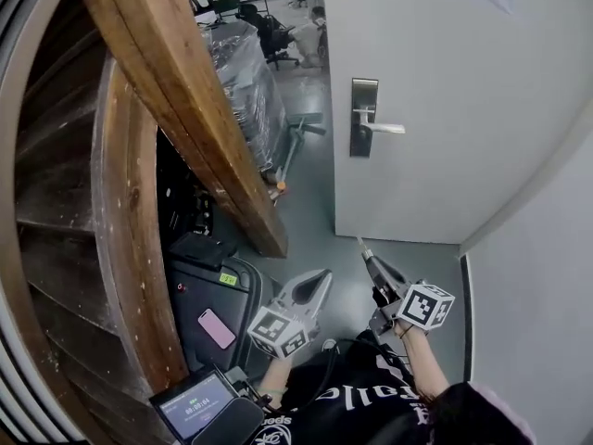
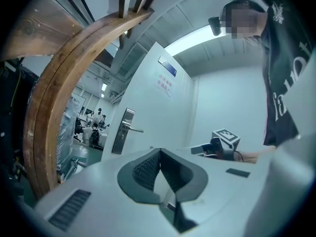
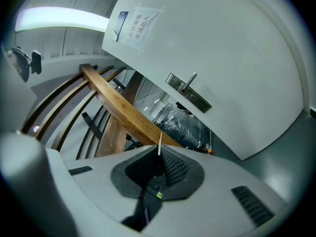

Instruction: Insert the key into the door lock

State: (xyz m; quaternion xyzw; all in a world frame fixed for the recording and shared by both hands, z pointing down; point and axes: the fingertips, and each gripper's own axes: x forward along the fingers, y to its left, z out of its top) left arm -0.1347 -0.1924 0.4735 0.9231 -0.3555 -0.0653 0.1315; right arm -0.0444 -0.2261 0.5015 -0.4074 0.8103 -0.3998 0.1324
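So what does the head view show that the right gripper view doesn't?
Only the head view shows the left hand-held gripper, a pink phone and a small lit screen. Only the right gripper view shows the bright ceiling light strip. Both show the right hand-held gripper shut on the thin metal key, the white door, its silver lever handle and the curved brown wooden beam.

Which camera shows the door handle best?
The head view: the door handle faces the camera, whole and sharp. The left gripper view shows it small and slanted; the right gripper view shows it tilted.
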